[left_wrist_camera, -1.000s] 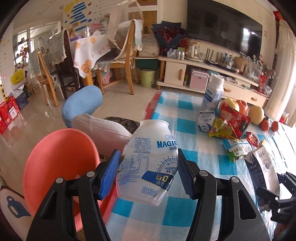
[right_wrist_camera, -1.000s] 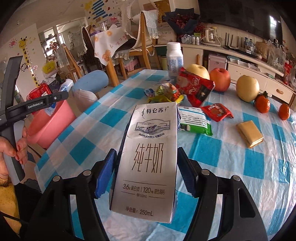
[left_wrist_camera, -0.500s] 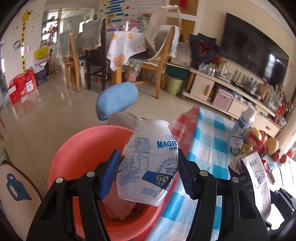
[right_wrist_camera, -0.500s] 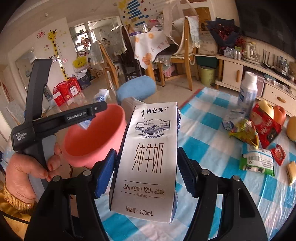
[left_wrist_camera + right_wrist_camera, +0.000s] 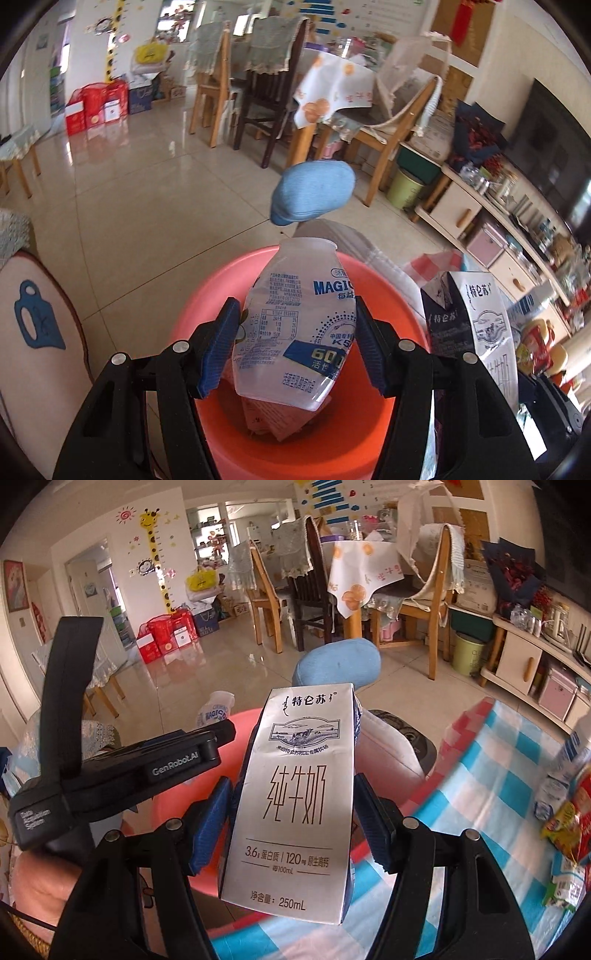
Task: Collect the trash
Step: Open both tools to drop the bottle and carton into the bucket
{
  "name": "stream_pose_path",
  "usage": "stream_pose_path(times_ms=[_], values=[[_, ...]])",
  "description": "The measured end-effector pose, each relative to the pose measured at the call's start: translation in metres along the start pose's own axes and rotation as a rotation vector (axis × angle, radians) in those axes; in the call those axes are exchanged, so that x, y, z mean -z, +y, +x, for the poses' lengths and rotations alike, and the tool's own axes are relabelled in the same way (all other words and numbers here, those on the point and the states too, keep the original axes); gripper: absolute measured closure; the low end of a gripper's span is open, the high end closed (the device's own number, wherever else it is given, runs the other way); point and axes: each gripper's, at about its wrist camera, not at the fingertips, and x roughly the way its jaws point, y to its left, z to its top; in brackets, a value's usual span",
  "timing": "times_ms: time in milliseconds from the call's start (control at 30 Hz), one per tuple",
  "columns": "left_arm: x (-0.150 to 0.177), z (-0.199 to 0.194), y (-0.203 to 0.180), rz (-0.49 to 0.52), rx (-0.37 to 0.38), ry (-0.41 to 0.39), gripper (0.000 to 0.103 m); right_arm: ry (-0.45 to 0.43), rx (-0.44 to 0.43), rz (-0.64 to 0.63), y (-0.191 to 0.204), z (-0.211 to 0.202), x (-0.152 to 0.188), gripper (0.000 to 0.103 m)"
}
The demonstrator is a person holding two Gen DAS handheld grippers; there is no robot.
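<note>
Your left gripper point(image 5: 295, 343) jaws are clamping the yogurt bottle point(image 5: 295, 325) over the red bucket point(image 5: 321, 443), hiding its contents; your right gripper point(image 5: 291, 823) is pinching the milk carton point(image 5: 295, 786), cut off at three o'clock.

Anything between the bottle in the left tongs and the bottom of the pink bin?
Left wrist view: only a crumpled wrapper lying in the pink bin, just below the bottle.
</note>
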Motion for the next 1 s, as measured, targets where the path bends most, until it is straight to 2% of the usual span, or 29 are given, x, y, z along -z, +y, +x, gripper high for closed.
stream_pose_path(times_ms=[100,133,167,200,300,467,667,1000], values=[[-0.002,0.006,0.011,-0.036,-0.017,0.014,0.04,0.024,-0.015,0.002,0.0,0.018,-0.003,0.035],[-0.002,0.007,0.011,-0.04,-0.019,0.017,0.033,0.033,-0.023,0.009,-0.001,0.021,-0.002,0.032],[-0.003,0.009,0.013,-0.047,-0.026,0.019,0.021,0.03,-0.012,0.02,-0.002,0.023,-0.001,0.026],[-0.002,0.009,0.015,-0.057,-0.041,0.017,0.017,0.022,0.0,0.033,-0.002,0.022,0.001,0.015],[-0.002,0.011,0.018,-0.073,-0.048,0.019,0.015,-0.005,-0.008,0.078,-0.009,0.017,0.005,0.013],[0.0,0.008,0.015,-0.072,-0.053,0.002,0.014,-0.03,0.051,0.096,-0.015,-0.001,0.012,0.013],[0.001,-0.002,0.0,-0.018,-0.047,-0.061,0.013,-0.041,0.153,0.068,-0.019,-0.022,0.025,0.01],[0.003,-0.015,-0.039,0.102,-0.007,-0.128,0.013,-0.034,0.241,0.011,-0.028,-0.044,0.057,0.008]])
